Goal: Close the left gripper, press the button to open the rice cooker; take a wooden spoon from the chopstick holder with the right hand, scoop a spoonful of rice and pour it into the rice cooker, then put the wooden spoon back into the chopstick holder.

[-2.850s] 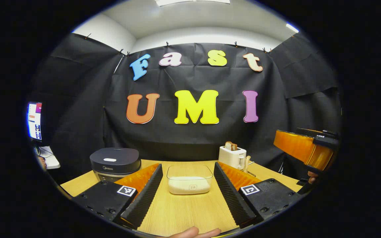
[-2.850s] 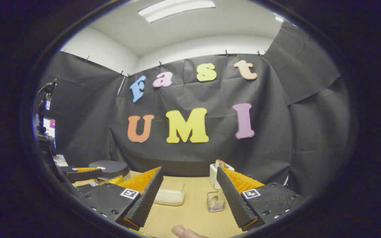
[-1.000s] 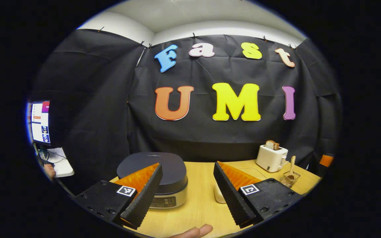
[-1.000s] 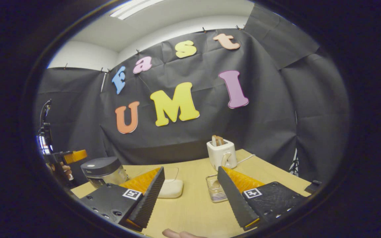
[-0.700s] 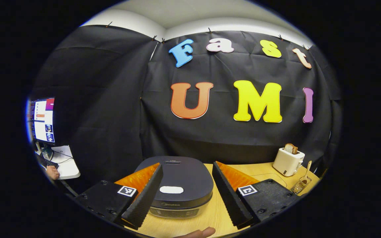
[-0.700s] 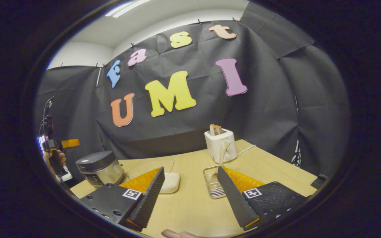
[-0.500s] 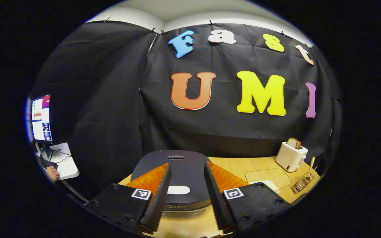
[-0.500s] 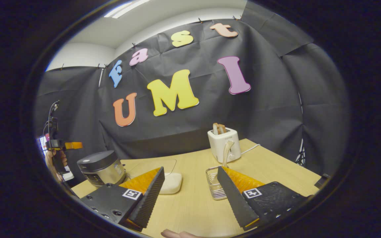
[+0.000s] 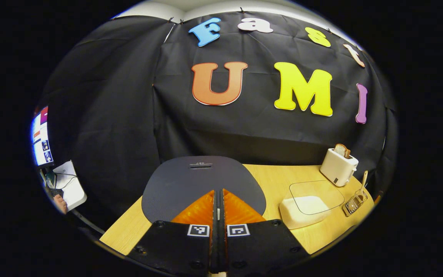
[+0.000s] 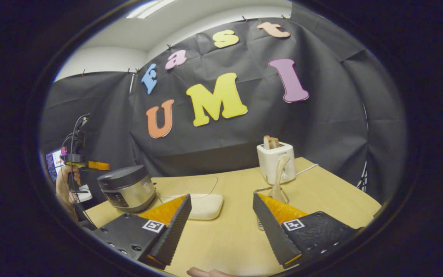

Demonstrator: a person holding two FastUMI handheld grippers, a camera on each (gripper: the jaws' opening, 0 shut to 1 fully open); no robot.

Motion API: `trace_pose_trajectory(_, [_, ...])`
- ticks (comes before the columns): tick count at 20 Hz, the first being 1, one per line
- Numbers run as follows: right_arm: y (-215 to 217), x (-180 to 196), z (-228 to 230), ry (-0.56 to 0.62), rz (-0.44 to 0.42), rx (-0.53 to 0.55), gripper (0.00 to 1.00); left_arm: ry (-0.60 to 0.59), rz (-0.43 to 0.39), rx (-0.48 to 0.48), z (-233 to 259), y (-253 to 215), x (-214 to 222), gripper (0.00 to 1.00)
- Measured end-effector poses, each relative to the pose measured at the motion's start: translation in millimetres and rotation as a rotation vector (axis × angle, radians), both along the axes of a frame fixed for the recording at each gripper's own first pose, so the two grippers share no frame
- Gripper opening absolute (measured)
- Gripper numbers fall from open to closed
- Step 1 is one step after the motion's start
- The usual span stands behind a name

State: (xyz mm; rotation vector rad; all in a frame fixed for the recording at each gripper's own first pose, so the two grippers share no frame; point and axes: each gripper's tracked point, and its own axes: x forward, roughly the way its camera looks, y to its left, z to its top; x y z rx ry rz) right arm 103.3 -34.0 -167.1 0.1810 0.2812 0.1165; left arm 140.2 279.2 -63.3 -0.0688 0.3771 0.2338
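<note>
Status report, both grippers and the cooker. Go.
Left gripper shut, over the rice cooker lid, lid down. Right gripper open, empty, short of the wooden spoon in its chopstick holder. Nothing in the way.

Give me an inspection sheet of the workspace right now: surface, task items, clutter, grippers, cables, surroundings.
Surface: wooden table, bare between the items.
Job's things: rice cooker at the table's left end, lid down. Clear rice container holds white rice. Wooden spoon stands in the chopstick holder.
Clutter: white toaster with bread in its slot.
Grippers: left hand-held gripper shut, above the cooker lid's front part. Right hand-held gripper open, low over the table, holding nothing, with the chopstick holder just ahead.
Cables: white cord running from the toaster.
Surroundings: black cloth wall; monitor at far left.
</note>
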Motion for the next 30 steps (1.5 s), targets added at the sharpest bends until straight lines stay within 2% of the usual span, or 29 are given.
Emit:
trace_pose_trajectory(3, [0.9,3.0,-4.9,-0.004,0.002,0.003,0.95,0.052,-0.002,-0.037,-16.2,1.2,0.0,0.03])
trace_pose_trajectory(5, [3.6,5.5,-9.2,0.008,0.015,0.027,0.96,0.043,-0.001,-0.036,-17.3,2.6,0.1,0.03])
trace_pose_trajectory(9, [6.3,8.7,-16.8,0.033,0.023,0.062,0.96,0.050,0.000,-0.017,-18.8,2.2,-6.6,0.03])
trace_pose_trajectory(14, [6.1,8.0,-20.7,0.034,0.022,0.056,0.97,0.063,-0.009,0.013,-23.9,1.6,-10.2,0.03])
trace_pose_trajectory(18, [9.0,4.2,-17.6,0.030,0.035,0.053,0.96,0.039,-0.021,-0.034,-27.4,2.4,-11.6,0.03])
trace_pose_trajectory(19, [9.1,2.3,-13.5,0.020,0.036,0.051,0.92,0.042,-0.023,-0.052,-30.0,-0.1,-12.1,0.03])
trace_pose_trajectory(20, [10.3,-0.2,-9.9,0.009,0.038,0.048,0.95,0.034,-0.027,-0.052,-28.9,0.5,-11.8,0.03])
trace_pose_trajectory(21, [10.0,-2.6,-4.6,-0.001,0.037,0.047,0.92,0.042,-0.020,-0.064,-28.7,0.7,-11.6,0.03])
trace_pose_trajectory(23, [10.0,-9.4,5.4,-0.022,0.033,0.048,0.96,0.020,0.006,-0.074,-21.1,1.6,-12.2,0.03])
trace_pose_trajectory(27, [7.5,-24.4,21.2,-0.058,0.013,0.024,0.95,-0.123,0.039,0.005,30.7,-5.7,-30.2,0.03])
trace_pose_trajectory(30, [7.5,-40.0,31.0,-0.079,0.001,-0.001,0.95,-0.171,-0.001,-0.025,58.1,-27.3,-52.4,0.03])
